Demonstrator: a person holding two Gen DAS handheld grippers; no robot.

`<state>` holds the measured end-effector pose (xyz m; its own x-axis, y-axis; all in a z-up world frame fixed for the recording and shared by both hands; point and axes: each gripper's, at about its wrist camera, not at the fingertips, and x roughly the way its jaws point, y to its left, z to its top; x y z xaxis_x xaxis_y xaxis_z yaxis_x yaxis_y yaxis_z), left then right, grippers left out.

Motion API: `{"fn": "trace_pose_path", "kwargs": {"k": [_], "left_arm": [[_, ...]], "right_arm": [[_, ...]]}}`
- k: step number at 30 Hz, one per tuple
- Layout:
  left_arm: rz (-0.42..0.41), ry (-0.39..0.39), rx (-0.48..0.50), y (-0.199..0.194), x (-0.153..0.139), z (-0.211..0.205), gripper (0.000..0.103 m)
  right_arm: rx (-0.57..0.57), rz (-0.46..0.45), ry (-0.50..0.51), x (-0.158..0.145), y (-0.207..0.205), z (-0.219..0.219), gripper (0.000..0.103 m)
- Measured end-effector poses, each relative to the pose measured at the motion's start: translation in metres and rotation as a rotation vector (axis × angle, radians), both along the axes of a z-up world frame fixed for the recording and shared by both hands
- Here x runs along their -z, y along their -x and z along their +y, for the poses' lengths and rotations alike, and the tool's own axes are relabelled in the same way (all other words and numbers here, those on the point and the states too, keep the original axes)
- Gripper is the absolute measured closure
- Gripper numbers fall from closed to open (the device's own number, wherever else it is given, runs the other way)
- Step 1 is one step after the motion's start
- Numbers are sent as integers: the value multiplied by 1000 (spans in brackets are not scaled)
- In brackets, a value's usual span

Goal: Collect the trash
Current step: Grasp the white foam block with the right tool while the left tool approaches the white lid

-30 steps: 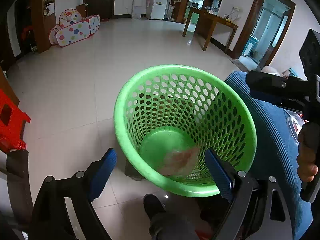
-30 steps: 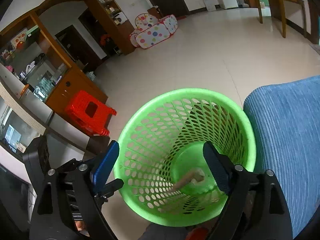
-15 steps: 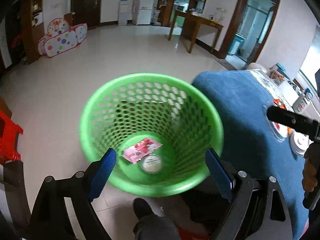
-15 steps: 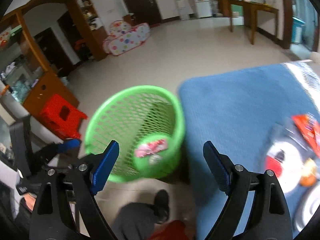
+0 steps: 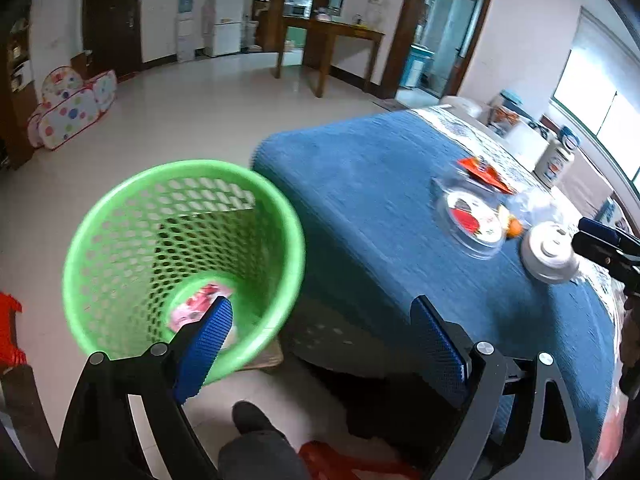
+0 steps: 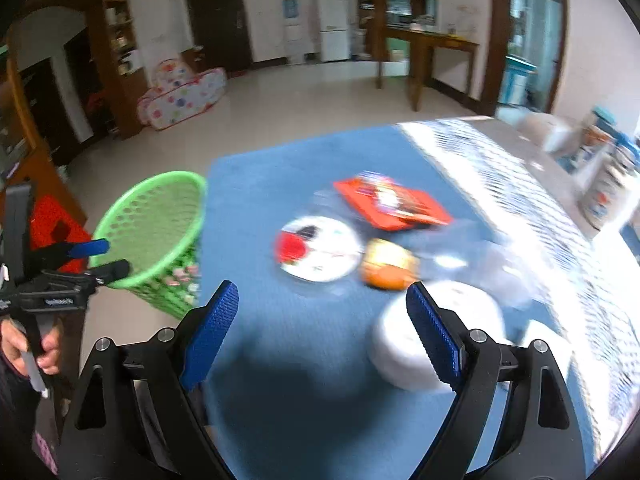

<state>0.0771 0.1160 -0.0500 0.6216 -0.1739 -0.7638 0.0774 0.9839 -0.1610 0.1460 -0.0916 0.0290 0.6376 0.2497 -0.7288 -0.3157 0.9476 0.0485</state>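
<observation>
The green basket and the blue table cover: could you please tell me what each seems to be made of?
The green basket looks like moulded plastic: smooth, slightly glossy rim, walls pierced by regular rows of holes. The blue table cover looks like a matte, towel-like fabric with a fine ribbed texture that drapes over the table's edge; motion blur leaves the weave unclear.

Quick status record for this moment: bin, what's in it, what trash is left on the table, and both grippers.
bin: green basket on the floor beside the blue-covered table
bin contents: pink wrapper at the bottom; anything else unclear
left on table: red packet, round clear lid with red-and-white label, orange item, white bowl-like container
left gripper: jaws open, empty, over the gap between basket and table edge
right gripper: jaws open, empty, above the table facing the items
image quality: right wrist view motion-blurred
</observation>
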Motion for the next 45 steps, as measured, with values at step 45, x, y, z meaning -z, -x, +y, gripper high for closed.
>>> {"fn": "trace_pose_path", "kwargs": {"k": [45], "left_arm": [[128,189,510,-81,12,-255,16]], "right_arm": [[278,162,-47,66,-19,-159,35]]}}
